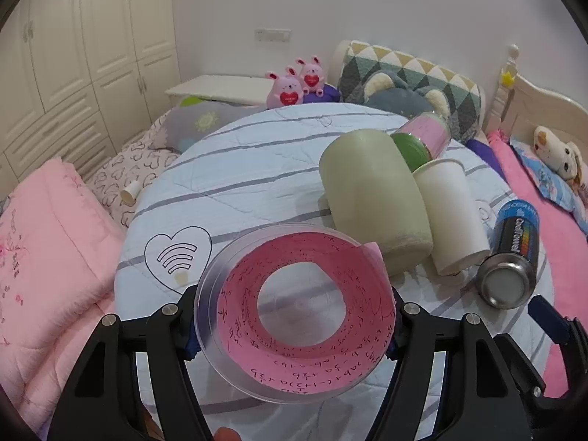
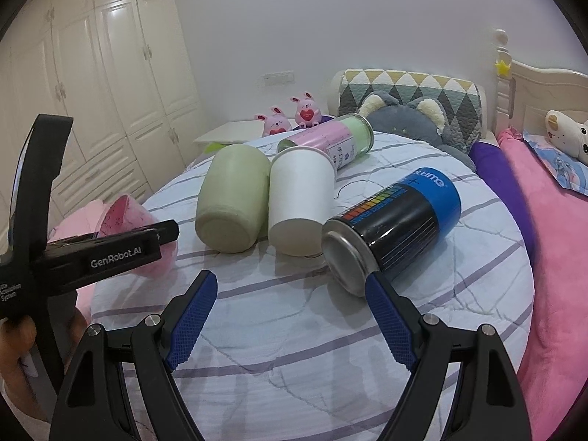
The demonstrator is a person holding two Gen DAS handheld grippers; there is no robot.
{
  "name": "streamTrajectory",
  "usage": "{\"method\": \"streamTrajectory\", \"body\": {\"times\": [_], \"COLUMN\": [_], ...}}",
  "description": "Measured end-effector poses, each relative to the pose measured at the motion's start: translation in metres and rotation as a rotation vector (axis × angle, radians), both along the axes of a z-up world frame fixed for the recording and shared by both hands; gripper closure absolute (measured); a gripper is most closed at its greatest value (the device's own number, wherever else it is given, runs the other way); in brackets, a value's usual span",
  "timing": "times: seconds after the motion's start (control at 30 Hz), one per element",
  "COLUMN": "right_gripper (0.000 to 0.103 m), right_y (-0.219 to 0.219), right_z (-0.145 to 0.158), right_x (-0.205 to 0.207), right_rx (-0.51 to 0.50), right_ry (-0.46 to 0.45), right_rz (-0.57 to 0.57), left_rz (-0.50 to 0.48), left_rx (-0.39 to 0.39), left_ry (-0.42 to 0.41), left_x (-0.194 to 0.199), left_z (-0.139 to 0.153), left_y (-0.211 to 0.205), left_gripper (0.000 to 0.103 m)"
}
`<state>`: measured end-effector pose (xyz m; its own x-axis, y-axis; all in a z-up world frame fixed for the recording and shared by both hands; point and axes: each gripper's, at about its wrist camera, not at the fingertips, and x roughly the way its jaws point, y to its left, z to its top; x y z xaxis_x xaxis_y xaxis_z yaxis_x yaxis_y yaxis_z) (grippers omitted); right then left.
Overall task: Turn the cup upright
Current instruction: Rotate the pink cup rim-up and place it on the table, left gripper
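Observation:
My left gripper [image 1: 294, 334] is shut on a clear plastic cup lined with pink paper [image 1: 305, 312]. The cup's mouth faces the camera, and it is held above the striped quilt. In the right wrist view the same cup [image 2: 125, 217] shows at the left, clamped by the left gripper's fingers [image 2: 121, 246]. My right gripper [image 2: 292, 294] is open and empty, low over the quilt. Its right fingertip is next to the base of a black and blue can [image 2: 397, 231]. A green cup [image 2: 233, 198], a white paper cup [image 2: 299, 198] and a pink-labelled jar [image 2: 327, 143] lie on their sides.
The objects lie on a round striped quilt [image 2: 294, 349] on a bed. Pink blankets [image 1: 47, 257] lie at the left and a pink cover [image 2: 544, 257] at the right. Pillows, plush toys [image 1: 294, 84] and the headboard [image 2: 544, 88] are behind. A wardrobe [image 2: 110, 92] stands at the left.

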<state>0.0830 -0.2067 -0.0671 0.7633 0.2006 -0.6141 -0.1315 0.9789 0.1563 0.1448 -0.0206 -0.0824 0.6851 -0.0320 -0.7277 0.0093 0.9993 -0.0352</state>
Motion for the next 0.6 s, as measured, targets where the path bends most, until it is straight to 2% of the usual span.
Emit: {"method": "streamTrajectory", "body": {"times": [0.13,0.37,0.43,0.5,0.6], "right_gripper": [0.019,0.019,0.019,0.019,0.019], "right_y": [0.002,0.001,0.001,0.001,0.003], "right_z": [-0.001,-0.001,-0.001,0.0,0.001], "right_x": [-0.002,-0.003,-0.003,-0.003,-0.005], "right_rx": [-0.002,-0.007,-0.008,-0.007,-0.007], "right_ry": [0.003,0.002,0.003,0.001,-0.003], "right_rz": [0.0,-0.013,-0.016,-0.016,-0.017], "left_rz": [-0.007,0.001,-0.003,-0.007,-0.007], "left_rx": [-0.006,0.017,0.027,0.034,0.065], "left_ry": [0.037,0.019,0.025,0.02,0.001], "left_x": [0.004,0.001,0.001,-0.002,-0.007], "left_z": [-0.01,-0.007,-0.007,-0.006,-0.003], "left_y": [-0.002,-0.006,-0.007,-0.008,-0.009], "left_gripper": [0.033,0.03,0.018,0.011,0.008]}}
